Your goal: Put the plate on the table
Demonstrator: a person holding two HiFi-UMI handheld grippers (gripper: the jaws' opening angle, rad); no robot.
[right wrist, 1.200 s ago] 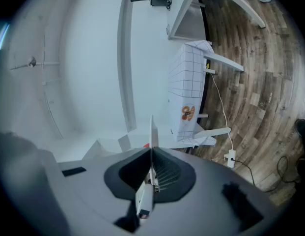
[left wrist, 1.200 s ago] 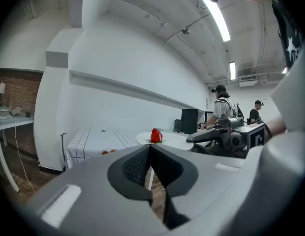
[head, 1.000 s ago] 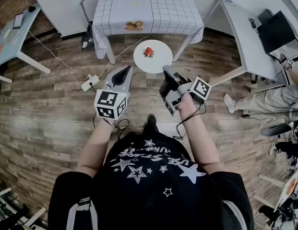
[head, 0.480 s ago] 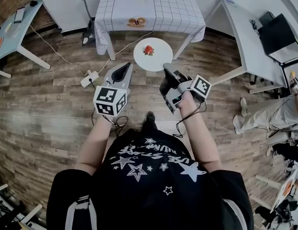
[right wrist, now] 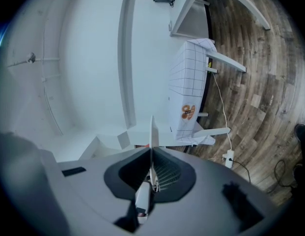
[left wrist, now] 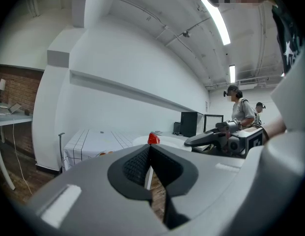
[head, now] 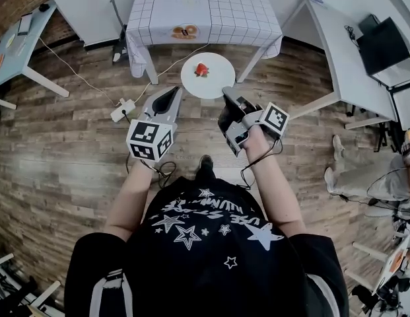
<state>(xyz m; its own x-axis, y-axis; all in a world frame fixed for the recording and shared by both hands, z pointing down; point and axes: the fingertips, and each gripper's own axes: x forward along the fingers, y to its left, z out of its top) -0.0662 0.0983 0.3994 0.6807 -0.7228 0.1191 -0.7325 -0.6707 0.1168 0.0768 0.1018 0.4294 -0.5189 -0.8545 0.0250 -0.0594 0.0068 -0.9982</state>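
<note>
A round white plate (head: pixel 206 76) with a red strawberry (head: pixel 201 69) on it hangs level above the wooden floor. My right gripper (head: pixel 226 92) is shut on its near right rim. In the right gripper view the plate (right wrist: pixel 152 129) stands edge-on between the pressed pads. My left gripper (head: pixel 174 92) is shut and empty, just left of the plate and apart from it. From the left gripper view I see the strawberry (left wrist: pixel 153 138) and the plate (left wrist: pixel 168 140) past the jaw tips. The table (head: pixel 205 8) with a white checked cloth stands just beyond.
An orange-patterned thing (head: pixel 185 31) lies at the checked table's near edge. A power strip (head: pixel 123 109) and cables lie on the floor at the left. A white desk (head: pixel 333 41) with a monitor (head: pixel 383 45) stands at the right. A person's legs (head: pixel 363 177) show at far right.
Both grippers and the plate have shifted slightly left and forward. The person at the right has moved toward the frame's edge.
</note>
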